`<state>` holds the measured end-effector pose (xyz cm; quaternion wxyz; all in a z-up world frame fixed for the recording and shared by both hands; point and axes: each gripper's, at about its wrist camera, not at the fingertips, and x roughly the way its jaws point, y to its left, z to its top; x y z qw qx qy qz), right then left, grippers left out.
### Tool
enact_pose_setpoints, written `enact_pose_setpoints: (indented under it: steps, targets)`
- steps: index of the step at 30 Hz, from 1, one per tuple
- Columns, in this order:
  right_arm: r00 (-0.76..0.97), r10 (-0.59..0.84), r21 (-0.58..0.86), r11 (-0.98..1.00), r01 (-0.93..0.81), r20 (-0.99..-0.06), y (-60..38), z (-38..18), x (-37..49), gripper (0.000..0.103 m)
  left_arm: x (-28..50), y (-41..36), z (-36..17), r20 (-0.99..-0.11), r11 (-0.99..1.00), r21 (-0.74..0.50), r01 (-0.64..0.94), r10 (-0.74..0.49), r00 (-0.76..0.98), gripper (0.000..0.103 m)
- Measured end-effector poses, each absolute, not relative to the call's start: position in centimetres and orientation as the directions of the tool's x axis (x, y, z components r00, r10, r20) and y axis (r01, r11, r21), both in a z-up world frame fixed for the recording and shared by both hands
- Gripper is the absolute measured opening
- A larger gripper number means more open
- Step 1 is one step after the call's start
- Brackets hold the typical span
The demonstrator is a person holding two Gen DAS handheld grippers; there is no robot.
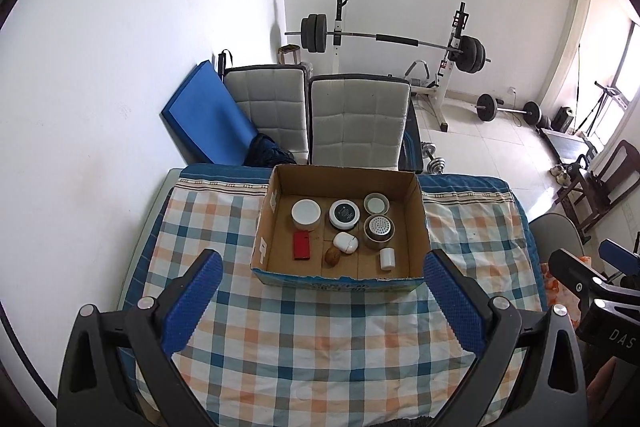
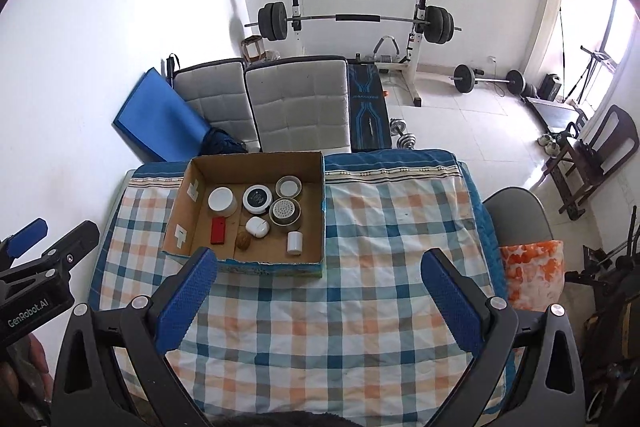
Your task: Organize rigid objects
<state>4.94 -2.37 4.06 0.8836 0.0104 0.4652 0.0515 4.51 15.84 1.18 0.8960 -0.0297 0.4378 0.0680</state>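
Both tools hang above the near part of the worktop [image 1: 320, 347], which is covered in a checked cloth; the left tool [image 1: 322, 291] has its blue pads spread wide with nothing between them, and the right tool [image 2: 318, 287] is spread just as wide and equally bare. An open cardboard box [image 1: 418, 223] sits toward the far edge of the worktop, left of its middle. Inside, along the far wall, stand a white-lidded jar [image 1: 306, 213], a black-topped round tin [image 1: 344, 214] and a small lidded pot [image 1: 376, 204]. Nearer lie a perforated metal tin [image 1: 379, 231], a white egg-shaped case [image 1: 345, 243], a red rectangular block [image 1: 302, 245], a walnut [image 1: 332, 257] and a small white cylinder [image 1: 387, 258].
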Motion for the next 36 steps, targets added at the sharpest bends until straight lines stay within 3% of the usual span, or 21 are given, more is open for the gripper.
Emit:
enact_pose_setpoints:
  steps: [36]
  targets:
    - [0.576,0.064,0.053,0.998,-0.036,-0.815,-3.6,4.0,4.4,0.103,4.4,14.8,0.8,-0.798,0.993,-0.013,-0.113,0.058,0.6,0.103]
